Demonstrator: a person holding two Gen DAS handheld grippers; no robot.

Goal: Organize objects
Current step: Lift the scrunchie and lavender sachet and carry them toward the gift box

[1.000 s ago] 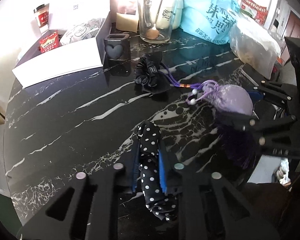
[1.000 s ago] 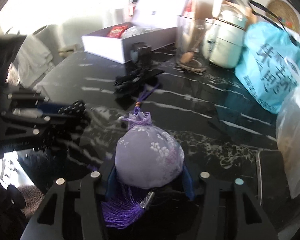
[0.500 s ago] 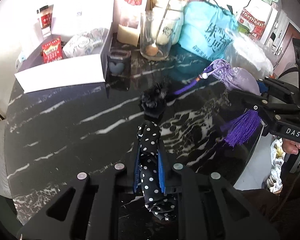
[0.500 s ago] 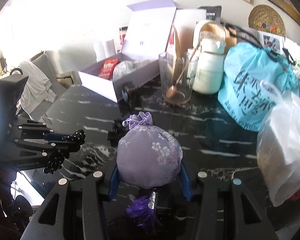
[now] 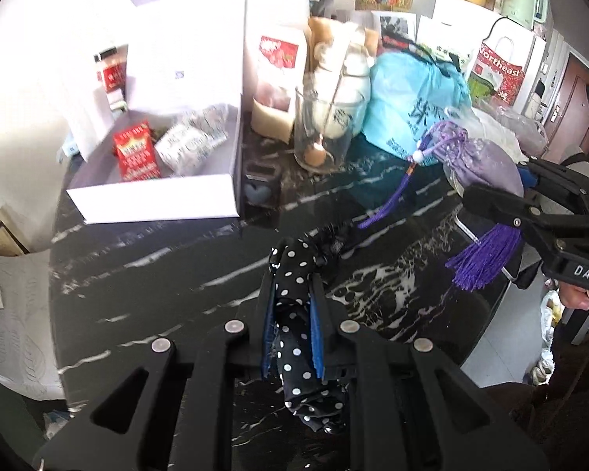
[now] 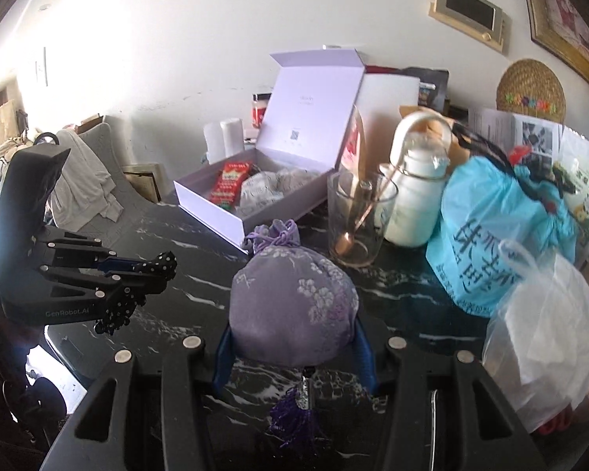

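My left gripper (image 5: 292, 286) is shut on a black cloth with white dots (image 5: 294, 337), held above the black marble table (image 5: 145, 282). The same gripper (image 6: 153, 271) shows at the left of the right wrist view with the dotted cloth (image 6: 161, 265) in its jaws. My right gripper (image 6: 292, 339) is shut on a lilac flowered pouch (image 6: 290, 306), whose purple tassel (image 6: 294, 420) hangs below. In the left wrist view the pouch (image 5: 479, 161) and right gripper (image 5: 506, 196) hang at the right, clear of the table. A black scrunchie (image 5: 333, 239) lies just beyond the dotted cloth.
An open lilac box (image 5: 157, 200) with packets stands at the back left, a black heart cube (image 5: 259, 188) beside it. A glass with a spoon (image 6: 357, 216), a white jar (image 6: 412, 196), a blue bag (image 6: 498, 227) and a white plastic bag (image 6: 542, 333) crowd the back right.
Both grippers have risen from the table with their loads. The pouch, which lay on the marble, now hangs in the air with its cord and tassel dangling.
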